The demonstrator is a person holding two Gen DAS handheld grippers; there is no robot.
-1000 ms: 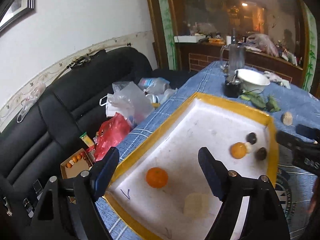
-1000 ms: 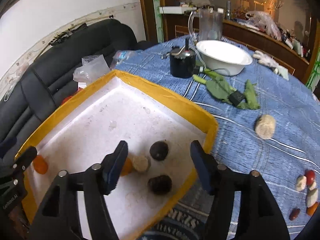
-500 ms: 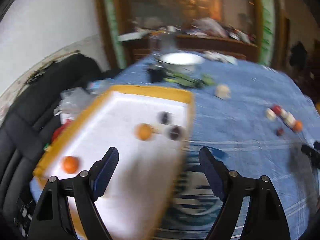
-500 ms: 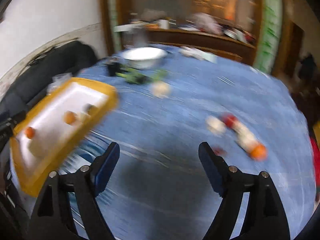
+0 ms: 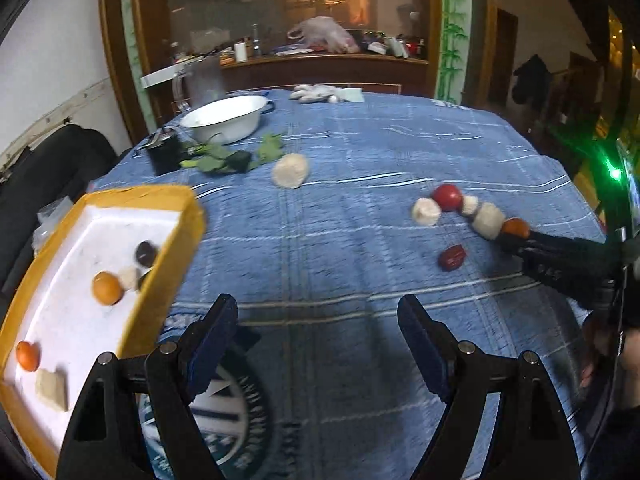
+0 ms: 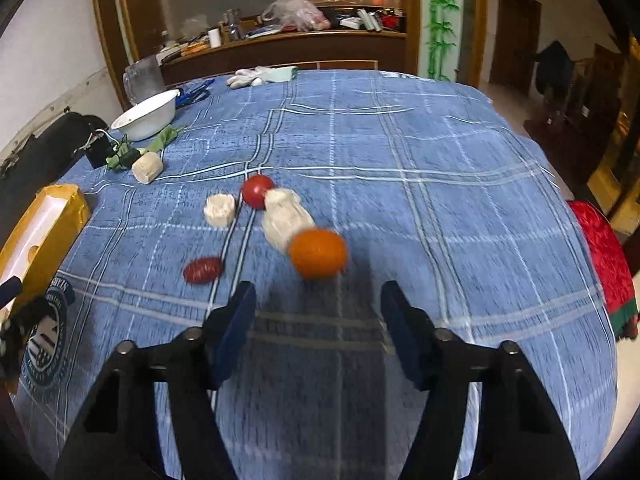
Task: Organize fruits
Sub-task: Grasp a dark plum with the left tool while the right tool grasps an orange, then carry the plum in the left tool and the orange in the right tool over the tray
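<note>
A yellow-rimmed white tray (image 5: pixel 188 216) at the table's left holds two oranges (image 5: pixel 107 288), dark fruits (image 5: pixel 145 253) and pale pieces. On the blue cloth lie a red tomato (image 6: pixel 257 191), pale chunks (image 6: pixel 219 210), a red date (image 6: pixel 203 270) and an orange (image 6: pixel 318 253). My right gripper (image 6: pixel 316 316) is open and empty, just short of that orange; it also shows in the left wrist view (image 5: pixel 516 242). My left gripper (image 5: pixel 318 328) is open and empty over bare cloth right of the tray.
A white bowl (image 5: pixel 224 118), a dark box (image 5: pixel 162 152), green leaves (image 5: pixel 224 160) and a pale lump (image 5: pixel 290 170) lie at the far left. White gloves (image 6: pixel 252 76) lie at the far edge. A black sofa (image 5: pixel 36 168) stands left of the table.
Both grippers have swung right, away from the tray. The right one now faces the loose fruits on the cloth. Both stayed open and empty.
</note>
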